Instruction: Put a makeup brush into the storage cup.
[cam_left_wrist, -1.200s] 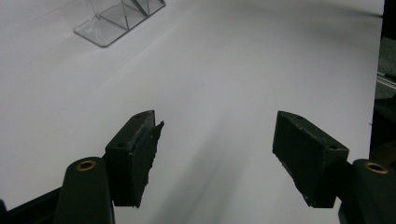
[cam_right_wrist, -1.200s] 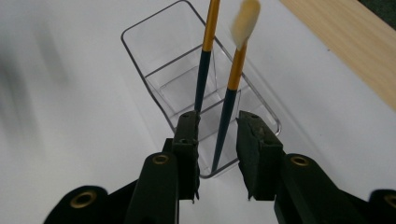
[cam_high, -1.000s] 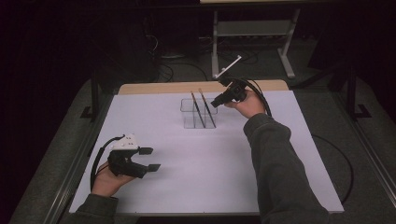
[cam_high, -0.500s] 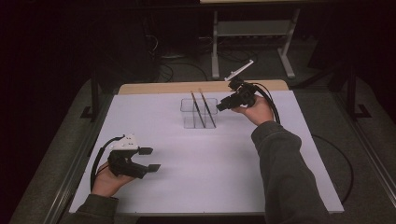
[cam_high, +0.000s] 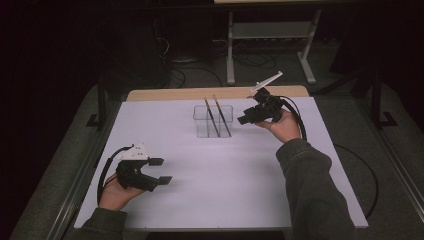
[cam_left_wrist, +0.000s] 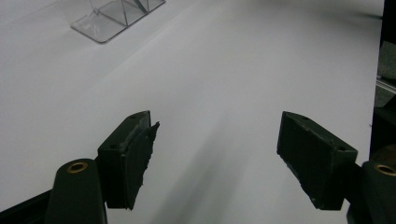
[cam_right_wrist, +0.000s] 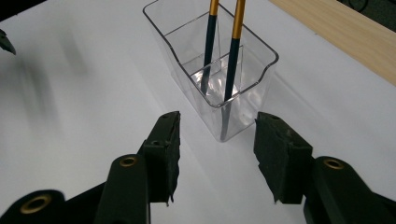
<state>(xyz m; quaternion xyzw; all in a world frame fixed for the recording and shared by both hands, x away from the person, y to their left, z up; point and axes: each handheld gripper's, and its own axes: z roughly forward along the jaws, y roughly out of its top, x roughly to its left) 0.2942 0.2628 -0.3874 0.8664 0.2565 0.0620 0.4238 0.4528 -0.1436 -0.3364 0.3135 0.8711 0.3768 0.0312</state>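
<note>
right gripper (cam_right_wrist: 215, 144) half open, empty

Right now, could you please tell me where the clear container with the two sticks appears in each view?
High view: the clear container stands at the far middle of the white table, left of the right gripper.
Left gripper view: its base corner sits at the top left.
Right gripper view: it stands upper centre, beyond the open jaws.
Shared landmark: the white table.

Hand-held gripper (cam_left_wrist: 217, 154) agape over white table (cam_left_wrist: 233, 70)
</note>
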